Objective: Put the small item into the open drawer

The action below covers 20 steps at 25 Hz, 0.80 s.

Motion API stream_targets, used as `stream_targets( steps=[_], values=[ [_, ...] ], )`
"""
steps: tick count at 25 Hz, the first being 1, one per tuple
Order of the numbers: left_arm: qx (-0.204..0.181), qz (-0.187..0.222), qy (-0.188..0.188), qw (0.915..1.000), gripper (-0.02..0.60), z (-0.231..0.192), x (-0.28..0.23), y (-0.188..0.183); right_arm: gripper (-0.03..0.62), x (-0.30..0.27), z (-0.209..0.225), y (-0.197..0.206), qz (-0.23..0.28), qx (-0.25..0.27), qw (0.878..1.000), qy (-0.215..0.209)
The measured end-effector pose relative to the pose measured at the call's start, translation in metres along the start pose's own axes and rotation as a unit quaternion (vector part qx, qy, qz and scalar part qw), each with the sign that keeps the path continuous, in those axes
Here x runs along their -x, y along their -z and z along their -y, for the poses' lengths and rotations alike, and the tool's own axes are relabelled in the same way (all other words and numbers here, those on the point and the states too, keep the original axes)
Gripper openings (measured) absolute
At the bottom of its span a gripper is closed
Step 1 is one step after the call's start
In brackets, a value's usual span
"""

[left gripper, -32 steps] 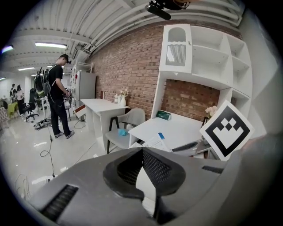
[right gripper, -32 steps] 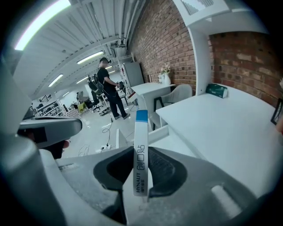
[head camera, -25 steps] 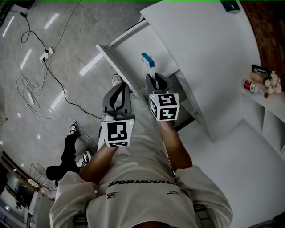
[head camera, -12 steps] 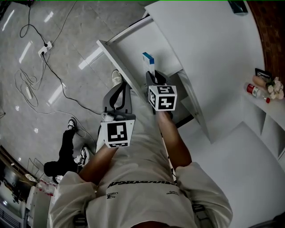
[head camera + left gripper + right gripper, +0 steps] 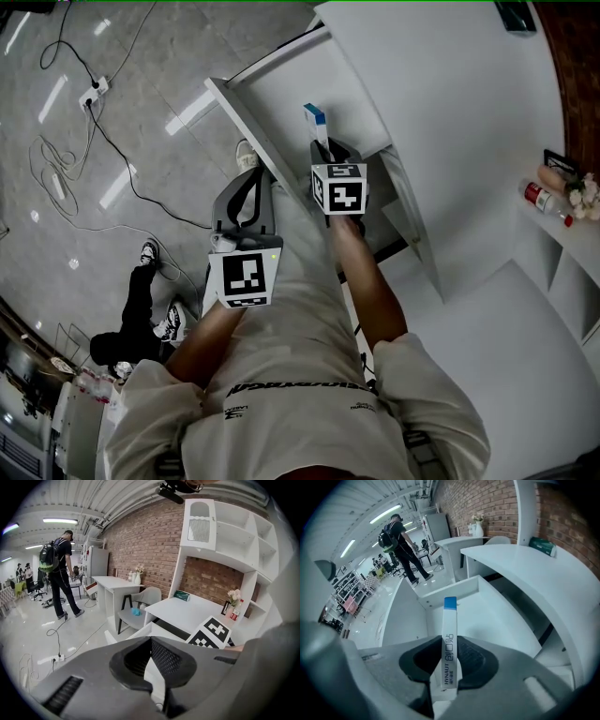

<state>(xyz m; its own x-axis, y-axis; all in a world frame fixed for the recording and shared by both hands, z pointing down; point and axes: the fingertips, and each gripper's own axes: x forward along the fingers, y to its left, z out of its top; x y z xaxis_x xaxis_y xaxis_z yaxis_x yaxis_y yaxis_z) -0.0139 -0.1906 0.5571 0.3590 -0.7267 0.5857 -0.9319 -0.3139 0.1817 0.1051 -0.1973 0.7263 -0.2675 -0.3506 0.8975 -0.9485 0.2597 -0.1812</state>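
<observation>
The small item is a slim white box with a blue end [image 5: 317, 127]. My right gripper [image 5: 324, 155] is shut on the box [image 5: 449, 641], which stands up from between the jaws. In the head view it hangs over the open white drawer [image 5: 305, 80] of the white desk [image 5: 450, 94]. The right gripper view looks past the box into the drawer's bare inside [image 5: 492, 616]. My left gripper [image 5: 246, 199] is shut and holds nothing. It hovers near the drawer's front panel [image 5: 246, 127], to the left of the right gripper [image 5: 450, 644].
Cables and a power strip [image 5: 94, 89] lie on the tiled floor at the left. A green box [image 5: 541, 545] sits on the desk top. A shelf at the right holds a bottle [image 5: 544, 197]. A person with a backpack [image 5: 58, 569] stands far off; a grey chair [image 5: 140, 604] is beside another desk.
My right gripper has carried the box a little further out over the drawer. The left gripper has hardly moved.
</observation>
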Motion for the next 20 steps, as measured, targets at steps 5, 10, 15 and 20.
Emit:
stream_targets(
  steps=[5,10,15,20],
  values=[
    [0.000,-0.007,-0.002,1.0000,-0.002,-0.002,-0.003,0.008,0.094,-0.018,0.004,0.006,-0.015,0.006,1.000,0.003],
    [0.002,-0.013,-0.004,0.9999,-0.002,-0.004,-0.004,0.014,0.094,-0.033,0.008,0.014,-0.032,0.007,0.999,0.008],
    [0.005,-0.015,-0.006,0.9999,-0.003,-0.009,-0.006,0.016,0.094,-0.046,0.011,0.020,-0.045,0.007,0.999,0.014],
    [-0.001,-0.017,-0.008,0.9998,-0.002,-0.011,-0.009,0.019,0.094,-0.059,0.017,0.025,-0.052,-0.006,0.998,0.022]
  ],
)
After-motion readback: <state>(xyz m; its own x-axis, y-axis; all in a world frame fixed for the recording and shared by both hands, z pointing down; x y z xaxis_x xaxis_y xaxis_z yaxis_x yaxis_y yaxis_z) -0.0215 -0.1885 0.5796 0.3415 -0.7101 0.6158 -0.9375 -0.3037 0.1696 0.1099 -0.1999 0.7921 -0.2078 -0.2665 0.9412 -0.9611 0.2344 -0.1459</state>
